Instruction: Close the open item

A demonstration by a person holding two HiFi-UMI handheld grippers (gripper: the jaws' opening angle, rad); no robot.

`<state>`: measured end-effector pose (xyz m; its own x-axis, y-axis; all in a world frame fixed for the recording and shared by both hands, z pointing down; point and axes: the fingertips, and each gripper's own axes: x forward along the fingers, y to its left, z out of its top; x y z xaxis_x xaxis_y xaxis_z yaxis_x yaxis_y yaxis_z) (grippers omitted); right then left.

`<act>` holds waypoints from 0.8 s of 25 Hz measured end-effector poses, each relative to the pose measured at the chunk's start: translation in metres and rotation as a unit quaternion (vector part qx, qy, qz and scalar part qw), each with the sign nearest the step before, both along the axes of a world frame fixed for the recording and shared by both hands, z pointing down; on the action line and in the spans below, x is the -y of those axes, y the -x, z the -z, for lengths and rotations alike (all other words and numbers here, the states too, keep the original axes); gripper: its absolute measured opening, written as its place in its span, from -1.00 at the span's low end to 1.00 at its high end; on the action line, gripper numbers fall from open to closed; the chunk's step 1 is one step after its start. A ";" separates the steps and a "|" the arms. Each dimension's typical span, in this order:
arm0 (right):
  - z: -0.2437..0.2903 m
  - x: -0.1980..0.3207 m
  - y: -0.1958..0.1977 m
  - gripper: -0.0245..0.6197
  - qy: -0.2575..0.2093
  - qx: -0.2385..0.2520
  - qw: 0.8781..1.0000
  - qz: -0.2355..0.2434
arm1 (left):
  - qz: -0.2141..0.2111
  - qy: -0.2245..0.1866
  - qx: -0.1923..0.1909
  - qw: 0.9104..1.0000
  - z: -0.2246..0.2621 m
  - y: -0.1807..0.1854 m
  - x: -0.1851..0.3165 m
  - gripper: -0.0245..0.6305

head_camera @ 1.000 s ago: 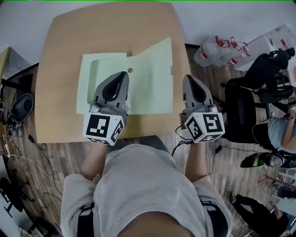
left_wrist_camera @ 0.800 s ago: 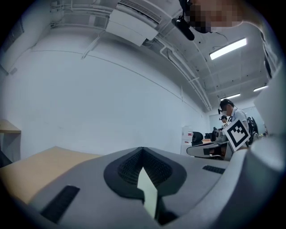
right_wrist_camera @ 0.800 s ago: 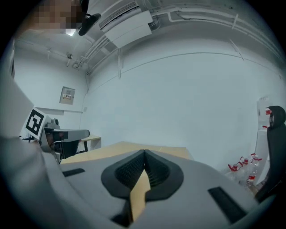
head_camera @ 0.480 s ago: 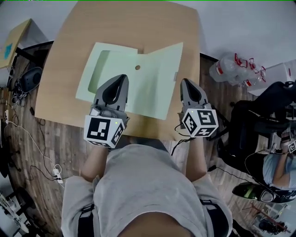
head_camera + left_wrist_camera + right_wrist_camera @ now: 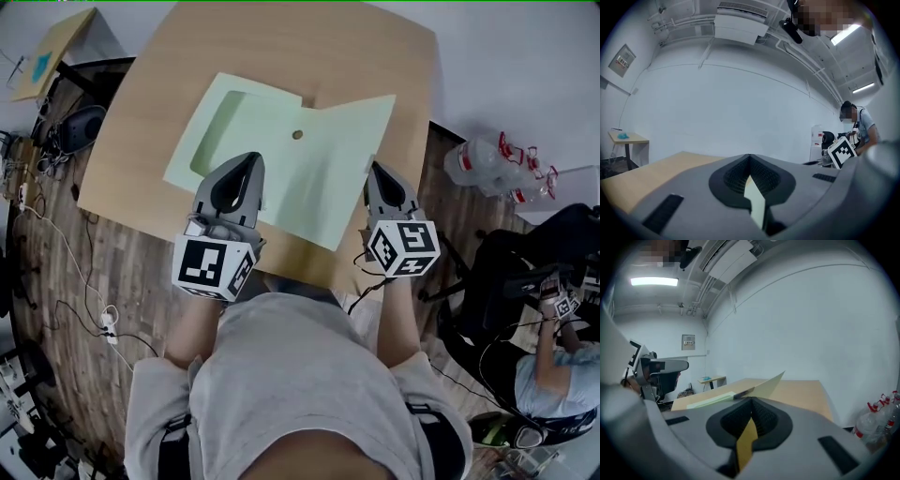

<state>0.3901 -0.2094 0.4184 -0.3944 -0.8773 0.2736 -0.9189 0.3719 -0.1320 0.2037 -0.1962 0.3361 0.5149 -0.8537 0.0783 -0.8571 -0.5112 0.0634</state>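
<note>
Pale-green folder (image 5: 319, 159) lies open on bench (image 5: 309, 47) — closing not begun | left gripper (image 5: 250, 159) at folder's 7 o'clock, right gripper (image 5: 376, 169) at 4 | both jaws pressed together, holding nothing

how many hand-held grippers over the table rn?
2. The left hand-held gripper hangs over the near-left part of the open folder; the right hand-held gripper is just beside its right edge, above bare table.

Pale-green folder (image 5: 314, 173), open, lies approx. mid-counter (image 5: 309, 47), skewed vs. counter edges. L leaf (image 5: 220, 112) flat, w/ darker rounded-rect. patch inside. R leaf (image 5: 342, 155) bigger; in the right gripper view its far corner (image 5: 774, 380) tilts up off the top. Small round brown spot (image 5: 297, 134) by the fold, near far edge.
</note>
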 end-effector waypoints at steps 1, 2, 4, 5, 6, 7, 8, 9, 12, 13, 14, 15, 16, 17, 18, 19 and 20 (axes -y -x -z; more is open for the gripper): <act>0.002 0.001 0.004 -0.90 -0.003 0.003 1.000 0.006 | 0.004 0.000 0.000 1.000 0.000 0.002 0.000 -0.90; 0.005 0.003 0.008 -0.90 -0.006 0.006 1.000 0.012 | 0.008 -0.001 -0.001 1.000 0.000 0.005 0.000 -0.90; 0.009 0.007 0.016 -0.90 -0.011 0.008 1.000 0.024 | 0.015 0.000 -0.001 1.000 -0.001 0.009 0.000 -0.90; 0.011 0.009 0.021 -0.90 -0.013 0.007 0.999 0.030 | 0.018 0.001 0.000 1.000 -0.002 0.012 0.001 -0.90; 0.013 0.011 0.026 -0.90 -0.015 0.006 0.999 0.035 | 0.022 0.002 0.000 1.000 -0.002 0.016 0.001 -0.90; 0.015 0.014 0.032 -0.90 -0.017 0.006 0.999 0.039 | 0.025 0.003 0.000 1.000 -0.003 0.020 0.002 -0.90; 0.017 0.017 0.037 -0.90 -0.019 0.005 0.999 0.043 | 0.028 0.004 0.001 1.000 -0.003 0.025 0.003 -0.90; 0.019 0.020 0.043 -0.90 -0.021 0.005 0.999 0.046 | 0.032 0.004 0.001 0.999 -0.003 0.030 0.004 -0.90; 0.024 0.028 0.059 -0.90 -0.026 0.004 0.998 0.055 | 0.041 0.003 0.000 0.999 -0.002 0.047 0.007 -0.90; 0.026 0.031 0.065 -0.90 -0.028 0.004 0.998 0.057 | 0.044 0.002 -0.001 0.999 -0.001 0.053 0.009 -0.90; 0.028 0.034 0.071 -0.90 -0.030 0.004 0.998 0.059 | 0.047 0.002 -0.001 0.999 -0.001 0.060 0.010 -0.90; 0.030 0.037 0.077 -0.90 -0.031 0.004 0.998 0.060 | 0.050 0.001 -0.002 0.999 0.000 0.067 0.012 -0.90; 0.031 0.040 0.084 -0.90 -0.032 0.004 0.998 0.062 | 0.053 0.001 -0.002 0.999 0.000 0.074 0.013 -0.90; 0.033 0.043 0.090 -0.90 -0.033 0.004 0.997 0.063 | 0.055 0.001 -0.003 0.998 0.000 0.081 0.015 -0.90; 0.034 0.046 0.097 -0.90 -0.033 0.003 0.997 0.064 | 0.057 0.001 -0.003 0.998 0.001 0.089 0.016 -0.90; 0.036 0.049 0.104 -0.90 -0.034 0.002 0.997 0.065 | 0.059 0.000 -0.003 0.998 0.002 0.096 0.018 -0.90; 0.037 0.051 0.111 -0.90 -0.034 0.000 0.997 0.066 | 0.060 0.000 -0.004 0.998 0.002 0.103 0.020 -0.90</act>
<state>0.2793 -0.2608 0.3816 -0.5078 -0.8344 0.2144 -0.8612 0.4978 -0.1026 0.1004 -0.2163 0.3338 0.4088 -0.9095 0.0752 -0.9120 -0.4041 0.0702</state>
